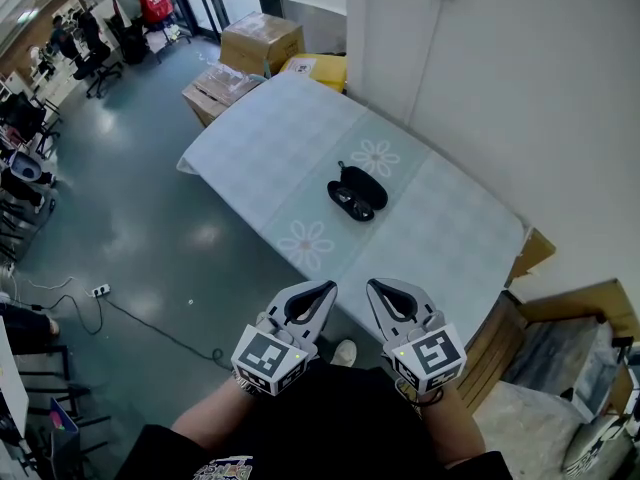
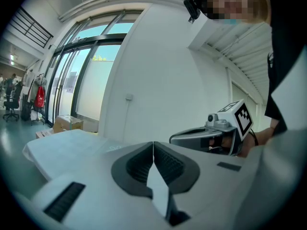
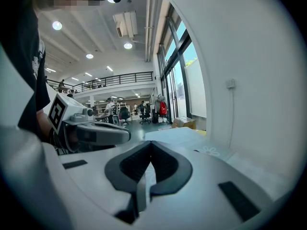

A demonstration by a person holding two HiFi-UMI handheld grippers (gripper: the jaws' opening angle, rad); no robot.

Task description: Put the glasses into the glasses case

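Grey ribbed rubber lines the fingers [image 2: 168,164] of the left gripper [image 1: 326,289], which are clenched tip to tip on nothing, hanging at the near edge of the surface [image 1: 440,228], a pale checked cloth printed with daisies. Well ahead of both sets of fingertips, and roughly on the line between them, lies the glasses case [image 1: 368,182], a glossy black oval shell that looks hinged open. The glasses [image 1: 348,200] seem to rest at its half nearer the left fingers; they are too small for us to say whether they sit inside it or just against it. We judge them light, stiff and fragile, with slick lenses, so we would take hold at the bridge or a temple arm and squeeze gently, steadying the hard, smooth case by its rim. The right gripper [image 1: 376,287] hangs just beside the left, its dark pads likewise pressed together and empty.
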